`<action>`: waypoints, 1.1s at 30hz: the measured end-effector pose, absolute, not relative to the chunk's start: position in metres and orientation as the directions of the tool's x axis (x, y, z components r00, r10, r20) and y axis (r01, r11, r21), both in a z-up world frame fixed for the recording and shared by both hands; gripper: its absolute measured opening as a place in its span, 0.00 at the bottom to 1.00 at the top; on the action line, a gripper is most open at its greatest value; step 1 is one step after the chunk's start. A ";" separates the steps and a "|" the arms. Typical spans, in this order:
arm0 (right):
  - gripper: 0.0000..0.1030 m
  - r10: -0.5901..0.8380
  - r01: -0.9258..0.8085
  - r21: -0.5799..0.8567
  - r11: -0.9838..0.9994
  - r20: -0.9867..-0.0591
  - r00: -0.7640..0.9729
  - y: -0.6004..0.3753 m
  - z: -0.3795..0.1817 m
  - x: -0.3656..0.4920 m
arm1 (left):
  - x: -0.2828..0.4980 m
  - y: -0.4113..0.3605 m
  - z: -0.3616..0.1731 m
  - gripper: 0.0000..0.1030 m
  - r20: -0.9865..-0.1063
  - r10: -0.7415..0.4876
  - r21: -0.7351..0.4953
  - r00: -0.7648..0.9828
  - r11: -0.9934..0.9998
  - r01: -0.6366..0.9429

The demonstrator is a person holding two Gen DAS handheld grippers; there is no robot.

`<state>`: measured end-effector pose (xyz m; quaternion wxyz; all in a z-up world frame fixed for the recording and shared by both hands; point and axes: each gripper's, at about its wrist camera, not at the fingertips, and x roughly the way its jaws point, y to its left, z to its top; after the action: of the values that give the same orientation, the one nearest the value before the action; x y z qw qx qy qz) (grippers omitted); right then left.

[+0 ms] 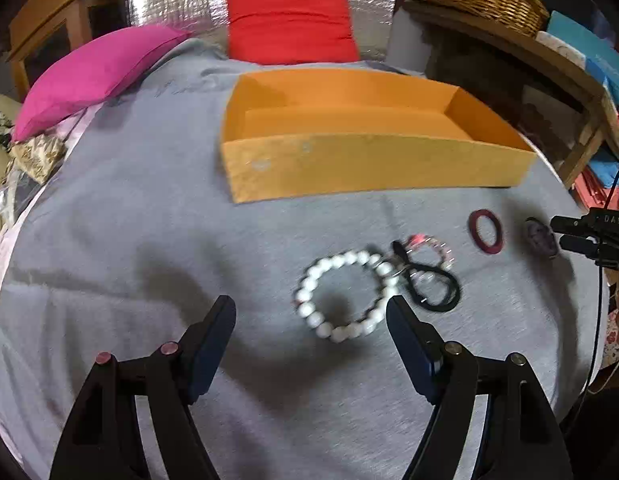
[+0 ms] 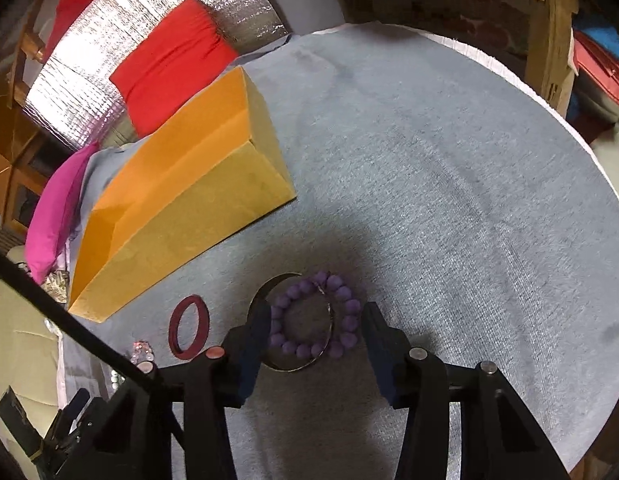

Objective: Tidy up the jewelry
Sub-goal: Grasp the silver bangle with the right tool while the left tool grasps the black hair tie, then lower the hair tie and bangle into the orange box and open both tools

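On the nubby grey cloth [image 1: 149, 240], the left gripper [image 1: 311, 312] gapes wide and empty beside round white beads [image 1: 341, 296]. The right gripper [image 2: 315, 320] brackets a matte purple bead bracelet [image 2: 315, 316] lying on a metal bangle [image 2: 297, 366] — half-open, pads not pressing. The orange box [image 1: 349, 168] stands beyond; "DAS" is legible.

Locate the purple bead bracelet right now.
Right wrist view: the purple bead bracelet lies on the grey cloth between the right gripper fingers, overlapping a metal bangle, right of the dark red ring.
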<state>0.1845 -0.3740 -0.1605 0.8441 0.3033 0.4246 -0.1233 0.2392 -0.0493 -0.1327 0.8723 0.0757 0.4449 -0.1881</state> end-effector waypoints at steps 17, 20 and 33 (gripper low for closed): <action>0.48 0.060 0.461 0.467 0.754 -0.748 0.661 -0.399 -0.150 0.157 | 0.268 -0.104 -0.148 0.11 -0.813 -0.344 -0.067 0.470 0.856 0.512; 0.57 0.113 0.435 0.508 0.744 -0.737 0.666 -0.399 -0.152 0.166 | 0.263 -0.100 -0.141 0.06 -0.791 -0.396 -0.101 0.466 0.836 0.539; 0.76 -0.043 0.342 0.203 0.918 -0.803 0.594 -0.335 -0.160 0.212 | 0.263 -0.055 -0.115 0.05 -0.722 -0.488 -0.203 0.490 0.827 0.524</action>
<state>0.2116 -0.3348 -0.1595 0.8762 0.1708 0.4371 -0.1099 0.2628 -0.0546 -0.1154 0.8630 0.0218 0.4109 -0.2933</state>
